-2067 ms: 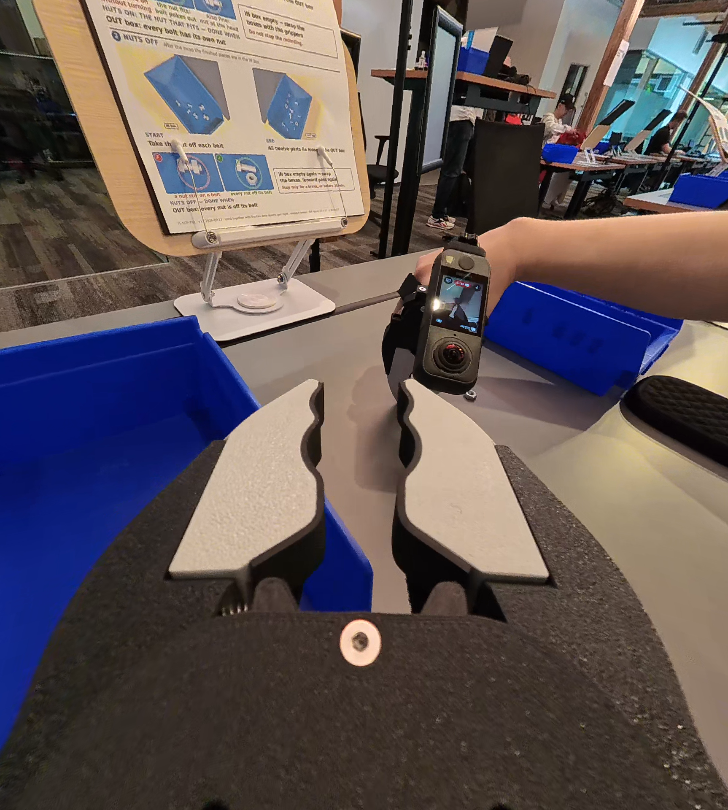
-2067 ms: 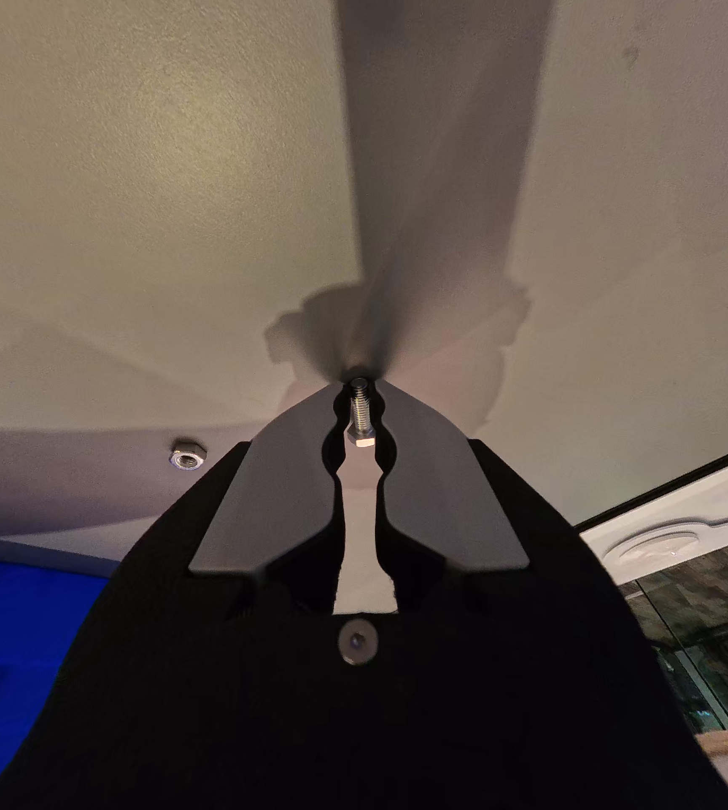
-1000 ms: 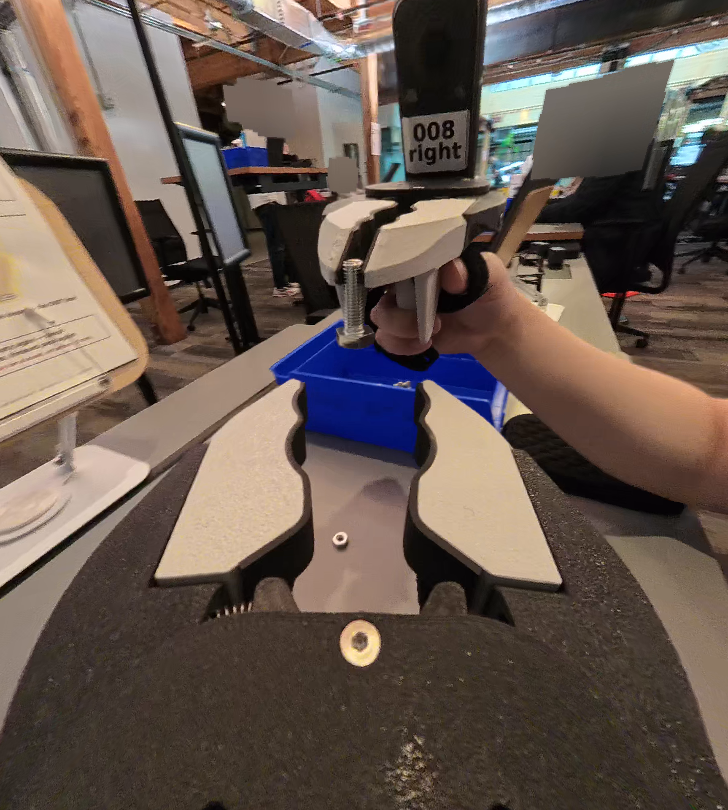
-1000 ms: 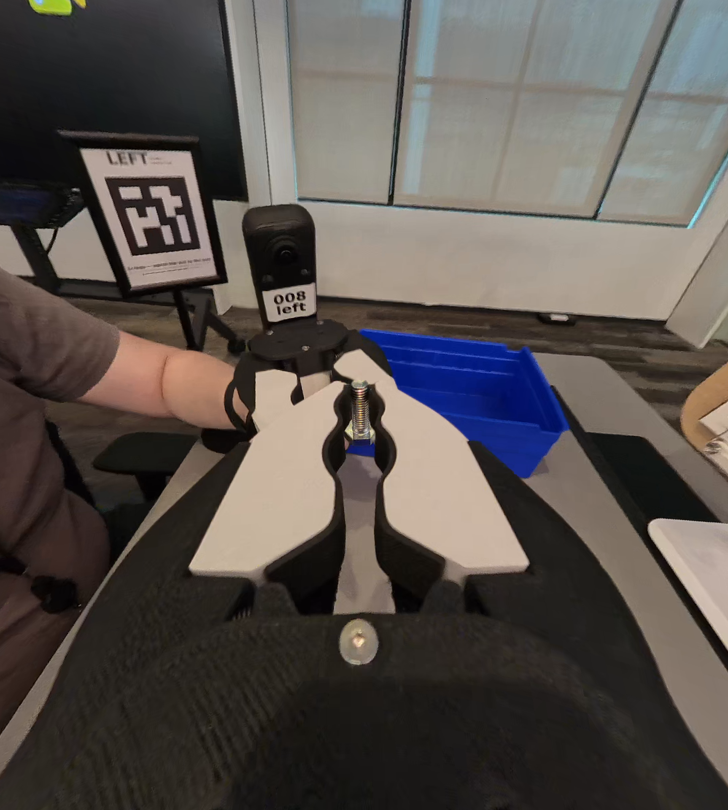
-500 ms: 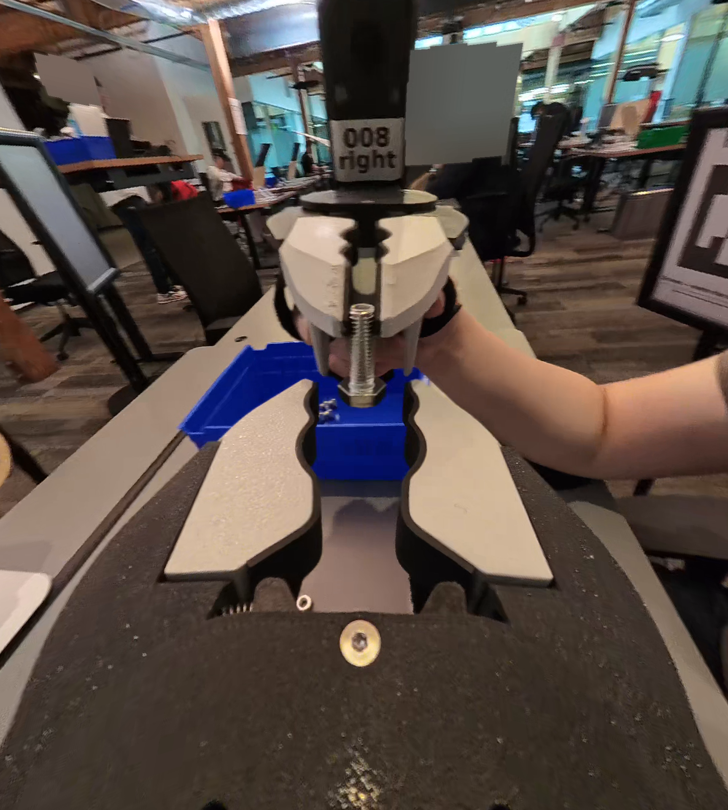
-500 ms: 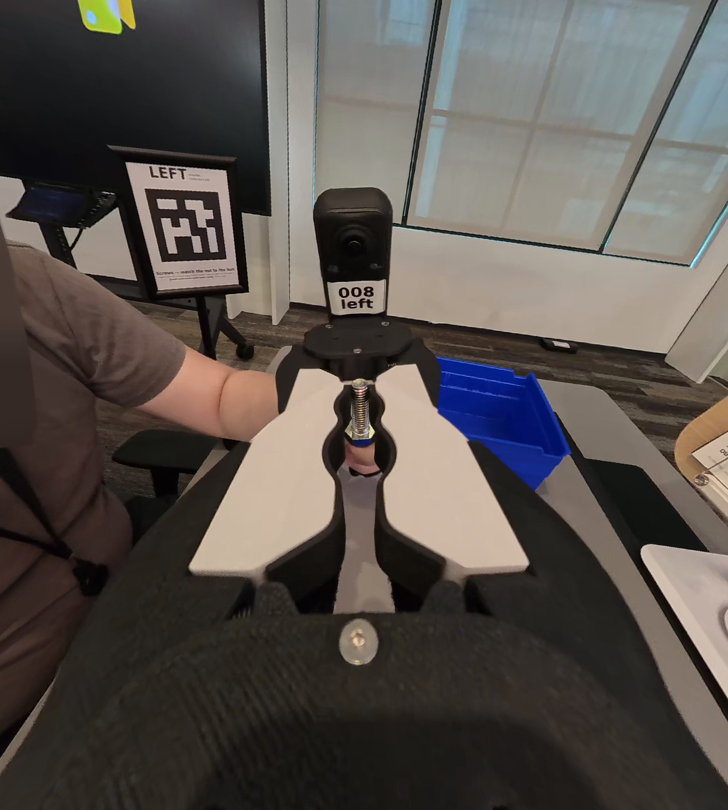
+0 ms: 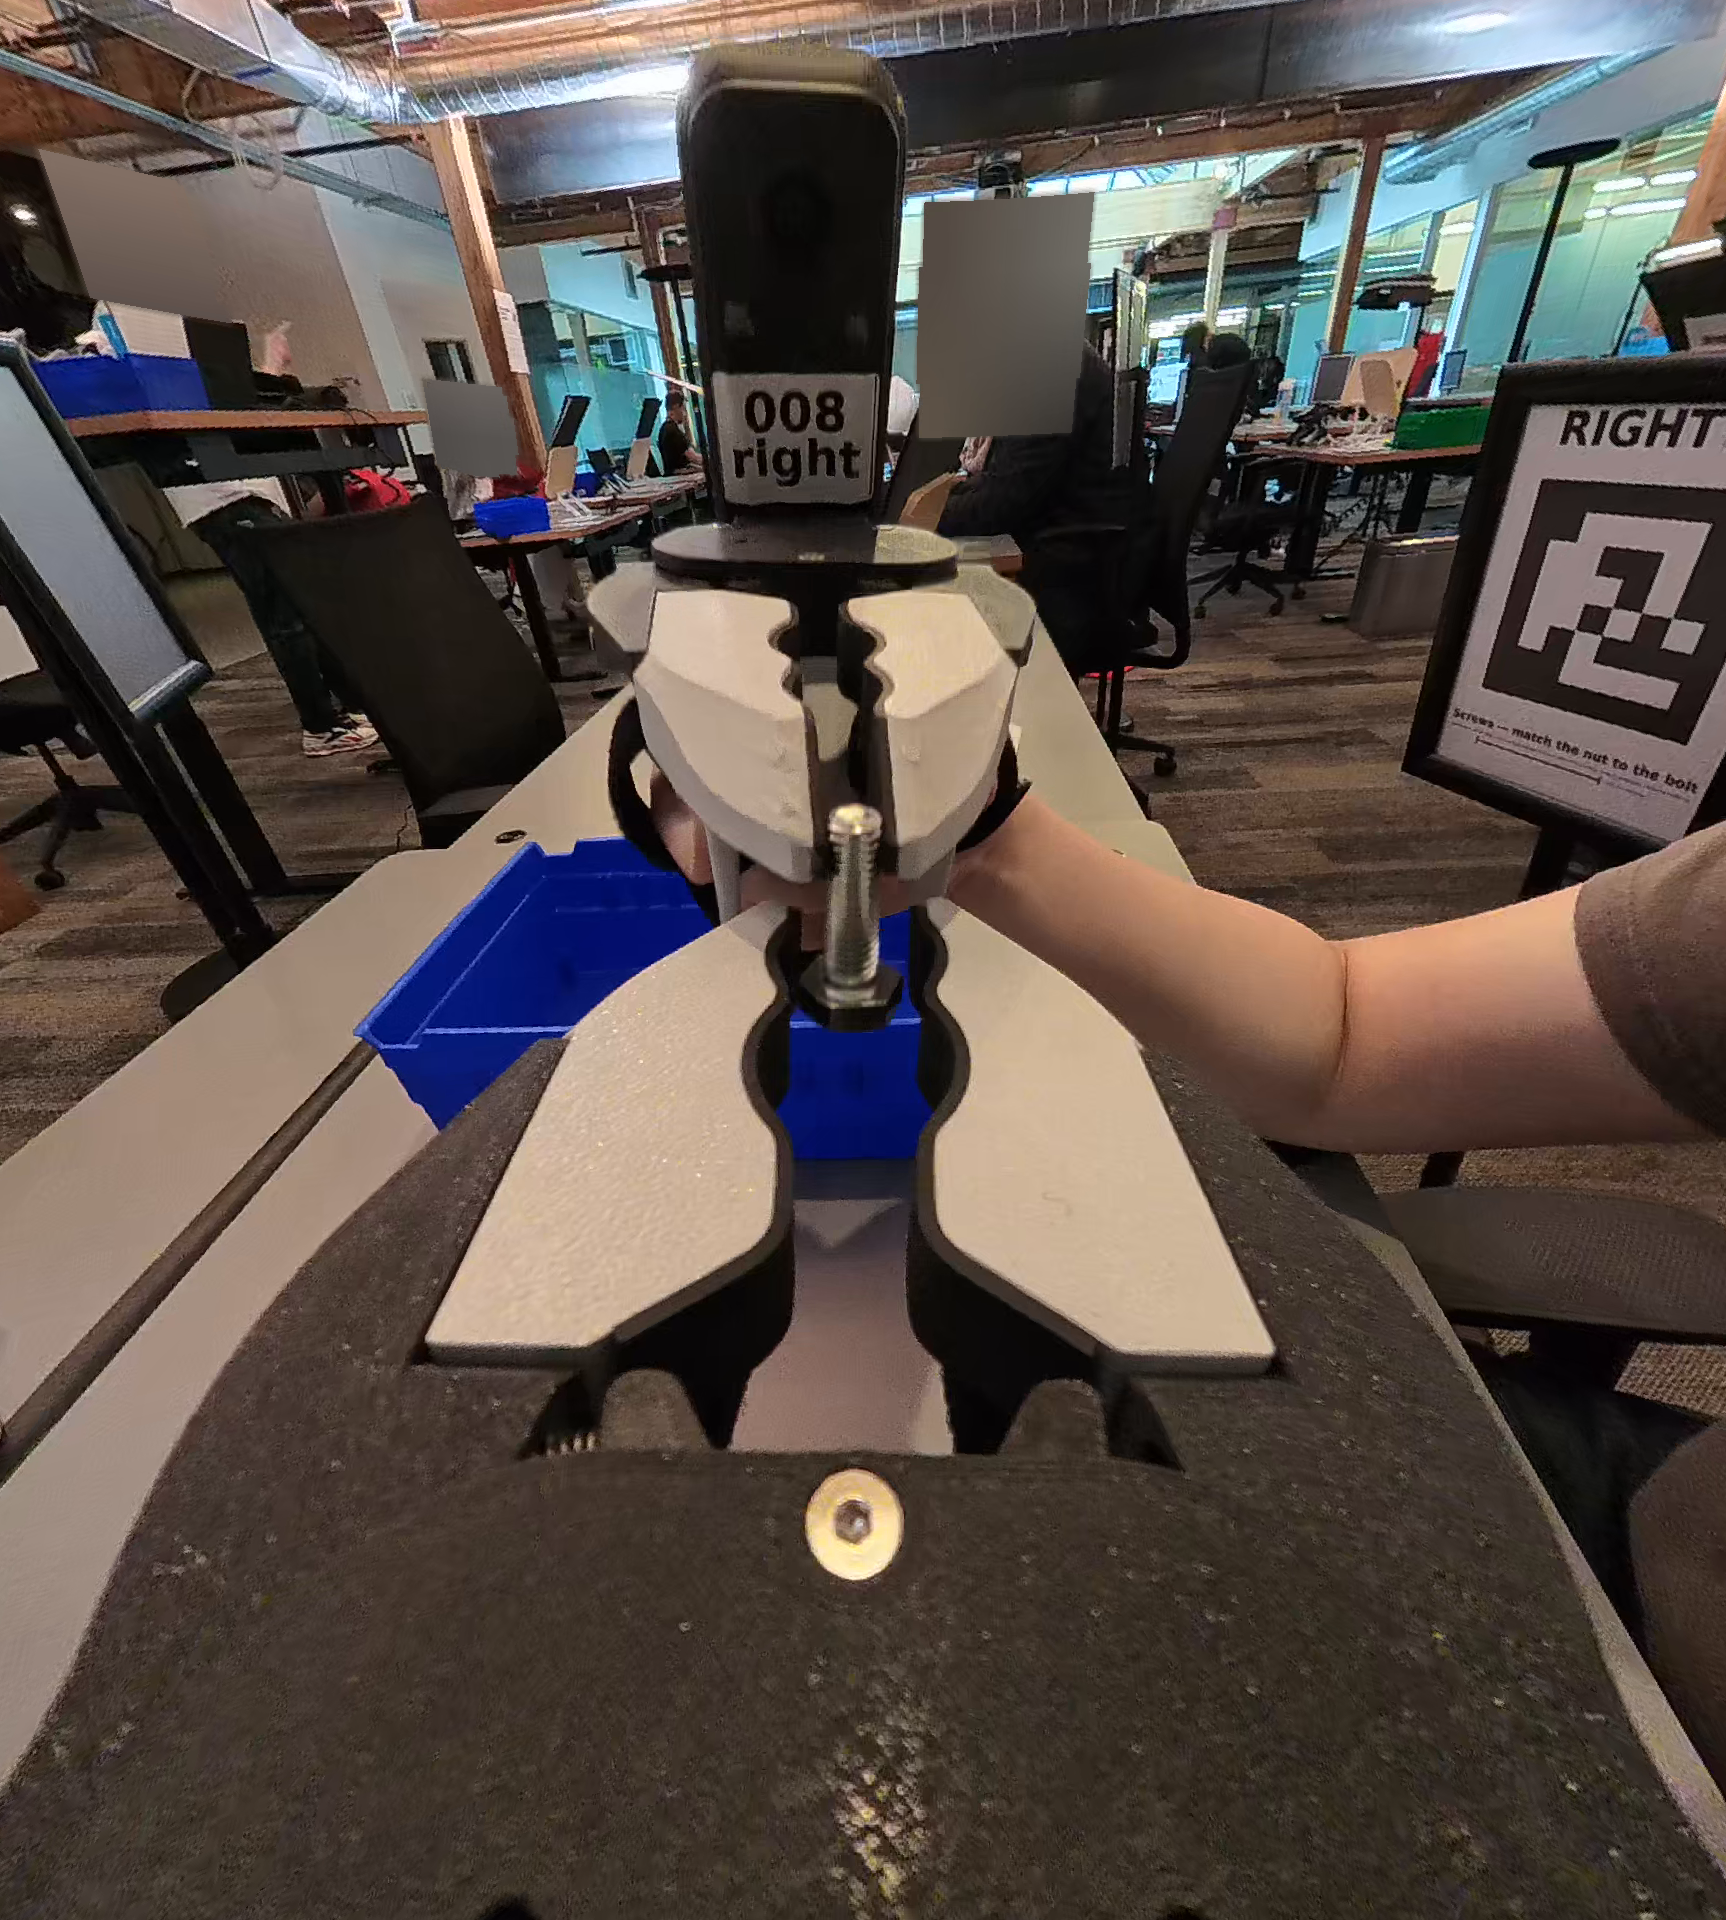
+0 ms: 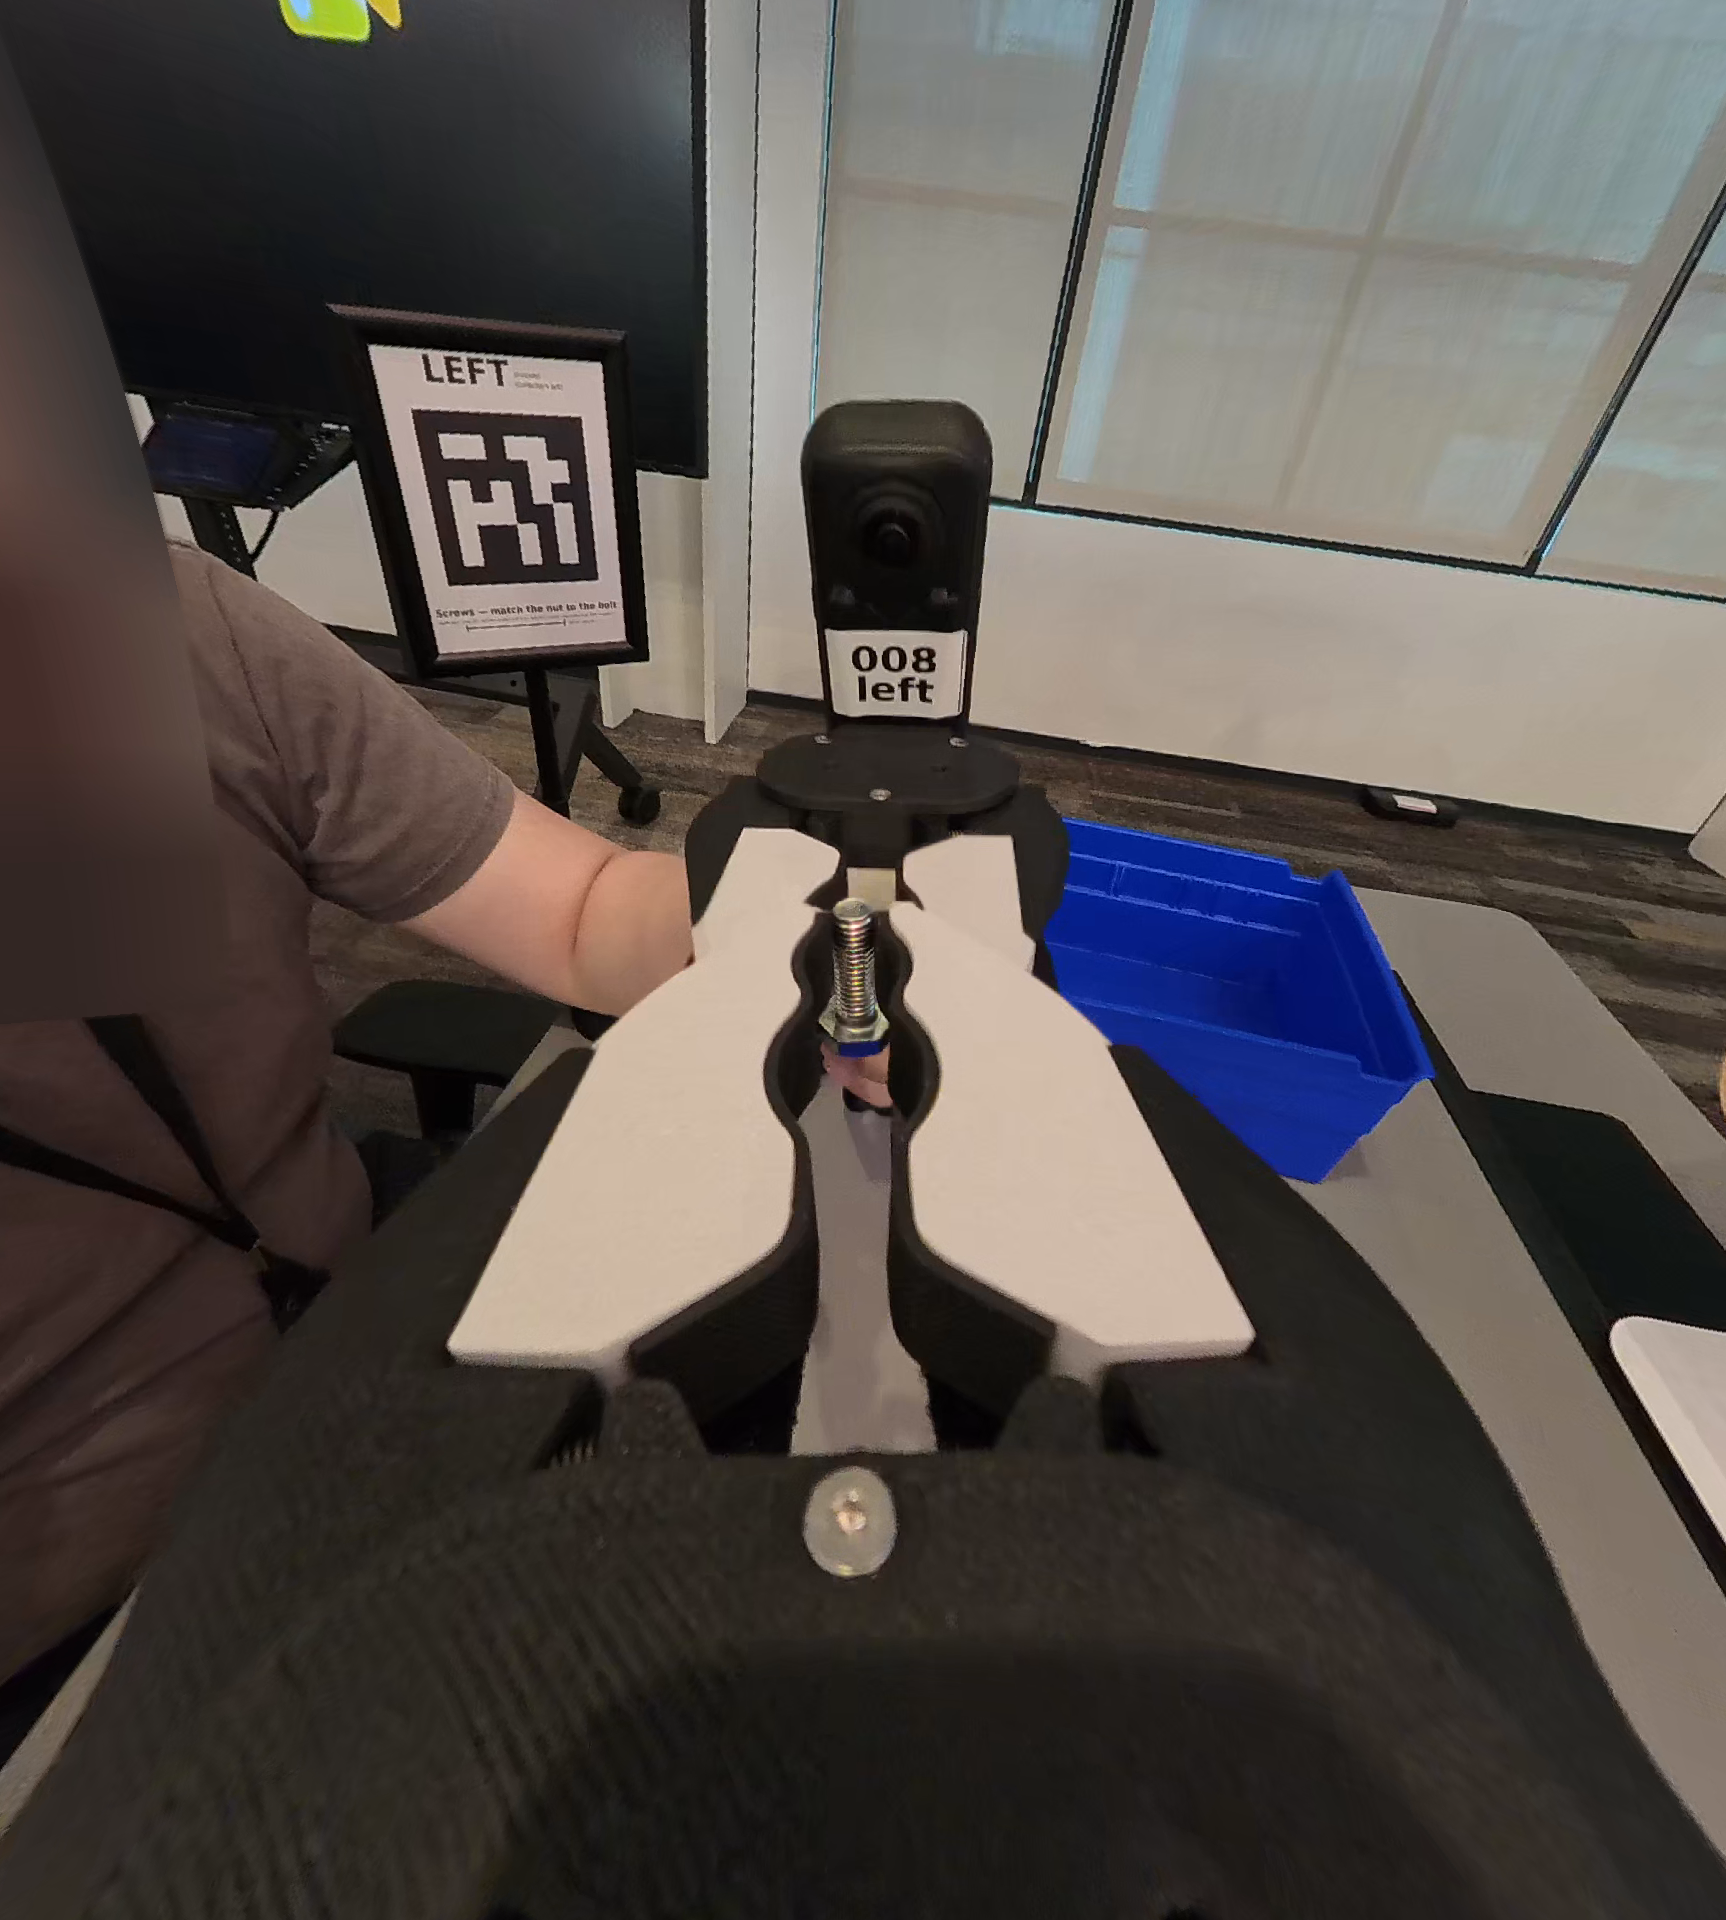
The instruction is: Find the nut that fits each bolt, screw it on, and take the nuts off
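Right wrist view: upright threaded silver bolt (image 8: 855, 977)

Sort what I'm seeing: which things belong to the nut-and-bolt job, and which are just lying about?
In the job:
bolt
right tongs, clamped on its threaded end
left tongs, at its head
blue bin, probably for parts

Just about:
framed sign
office chair
easel board
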